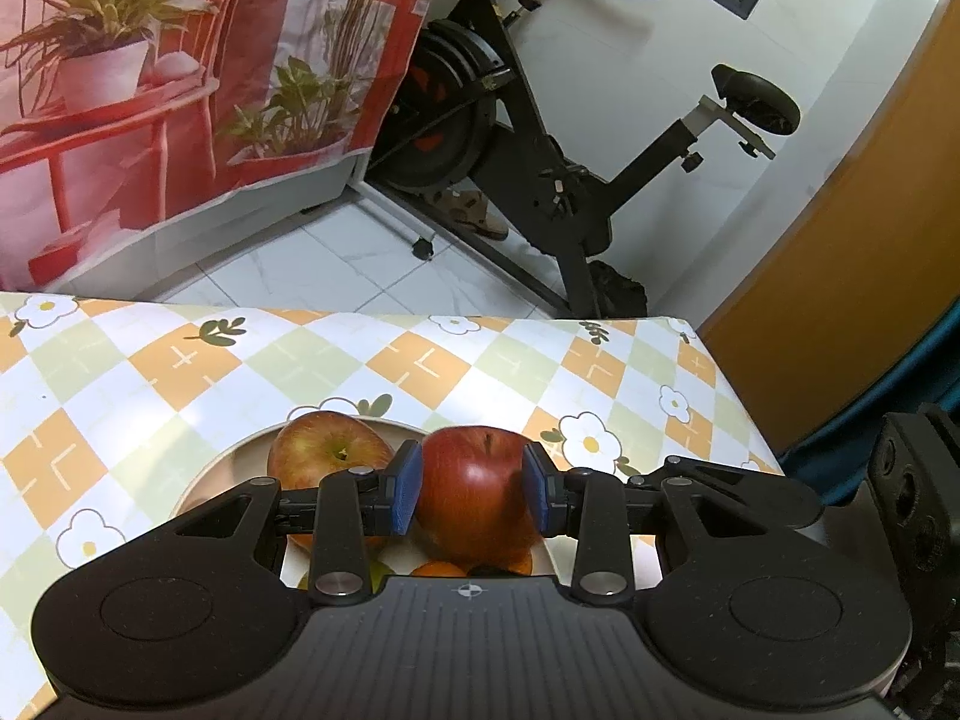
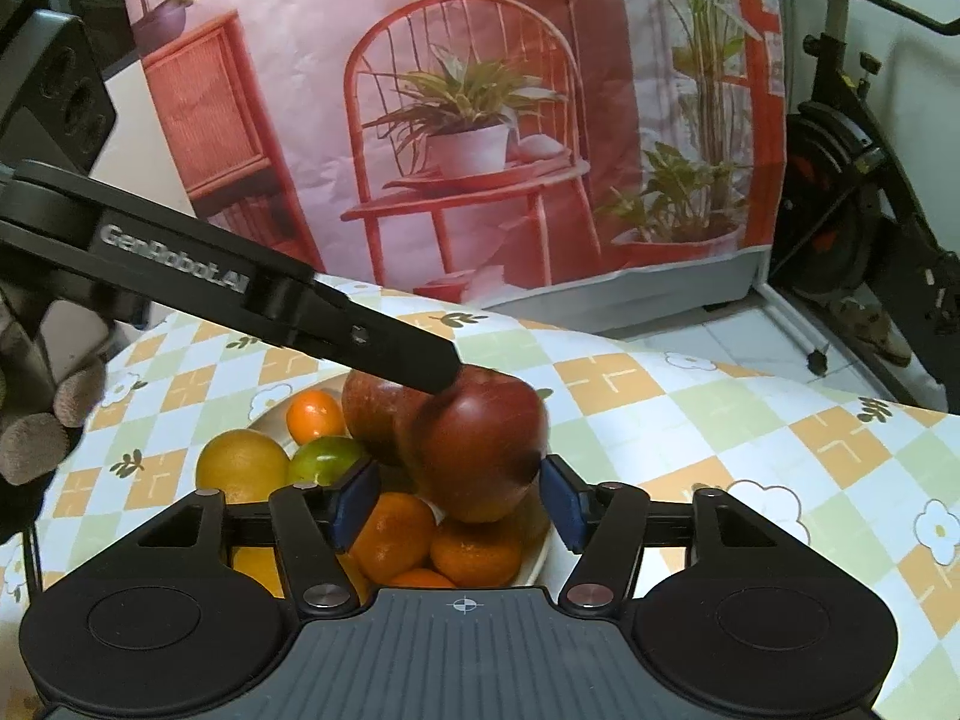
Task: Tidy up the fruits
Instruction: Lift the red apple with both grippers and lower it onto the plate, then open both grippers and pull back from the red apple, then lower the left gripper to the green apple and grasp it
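My left gripper (image 1: pixel 472 483) is shut on a dark red apple (image 1: pixel 474 489) and holds it over a cream bowl (image 1: pixel 207 471). A second, paler red apple (image 1: pixel 327 450) lies in the bowl to its left. In the right wrist view the same red apple (image 2: pixel 480 444) hangs over the bowl (image 2: pixel 537 561), with the left gripper's black finger (image 2: pixel 390 354) on its top. Under it lie several oranges (image 2: pixel 393 531), a green citrus (image 2: pixel 324 456) and a yellow fruit (image 2: pixel 243 468). My right gripper (image 2: pixel 459 507) is open, its blue pads either side of the apple's lower part, not touching.
The table (image 1: pixel 180 360) has a checked flower-print cloth; its far edge (image 1: pixel 420 315) and right corner (image 1: pixel 684 324) are near. An exercise bike (image 1: pixel 540 150) stands on the tiled floor beyond. A printed red backdrop (image 2: pixel 468 120) hangs behind the table.
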A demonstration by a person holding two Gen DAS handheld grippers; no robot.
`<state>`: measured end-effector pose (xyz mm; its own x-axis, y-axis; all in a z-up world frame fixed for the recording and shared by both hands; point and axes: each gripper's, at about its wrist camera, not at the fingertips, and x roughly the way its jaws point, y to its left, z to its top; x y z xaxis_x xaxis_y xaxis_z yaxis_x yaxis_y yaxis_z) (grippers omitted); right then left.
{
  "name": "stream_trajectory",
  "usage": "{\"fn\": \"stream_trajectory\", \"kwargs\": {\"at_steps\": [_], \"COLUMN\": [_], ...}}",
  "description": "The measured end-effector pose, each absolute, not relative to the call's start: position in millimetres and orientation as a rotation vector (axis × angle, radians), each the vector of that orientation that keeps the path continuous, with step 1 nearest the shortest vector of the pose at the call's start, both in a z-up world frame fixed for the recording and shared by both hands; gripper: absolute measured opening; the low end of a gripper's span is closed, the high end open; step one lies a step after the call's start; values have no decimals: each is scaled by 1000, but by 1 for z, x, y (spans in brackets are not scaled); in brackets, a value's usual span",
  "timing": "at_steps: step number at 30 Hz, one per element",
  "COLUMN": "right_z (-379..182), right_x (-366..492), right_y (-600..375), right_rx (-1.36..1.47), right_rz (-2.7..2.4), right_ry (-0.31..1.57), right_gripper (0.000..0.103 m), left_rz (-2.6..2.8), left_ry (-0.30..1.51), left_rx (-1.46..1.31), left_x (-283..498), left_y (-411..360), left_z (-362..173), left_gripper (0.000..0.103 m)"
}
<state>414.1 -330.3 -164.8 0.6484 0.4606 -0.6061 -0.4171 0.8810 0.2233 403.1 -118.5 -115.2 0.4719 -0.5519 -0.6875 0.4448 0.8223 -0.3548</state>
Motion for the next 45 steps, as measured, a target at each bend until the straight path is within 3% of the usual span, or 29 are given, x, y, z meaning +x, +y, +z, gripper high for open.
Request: {"fn": "stream_trajectory", "kwargs": {"at_steps": [17, 33, 45], "right_z": [-153, -144, -147], "right_x": [394, 312, 265], "right_y": [-335, -340, -350], "right_rx": [70, 174, 229], "right_rz": [467, 359, 211], "right_ry": [683, 612, 594], "right_gripper": [56, 56, 66], "left_rz": [-568, -377, -358], "left_ry": [841, 745, 717], "left_rx": [-91, -60, -22], "left_x": [382, 312, 259], "left_y": [-106, -47, -55], "left_z": [-102, -80, -88], "left_gripper": [38, 38, 40]}}
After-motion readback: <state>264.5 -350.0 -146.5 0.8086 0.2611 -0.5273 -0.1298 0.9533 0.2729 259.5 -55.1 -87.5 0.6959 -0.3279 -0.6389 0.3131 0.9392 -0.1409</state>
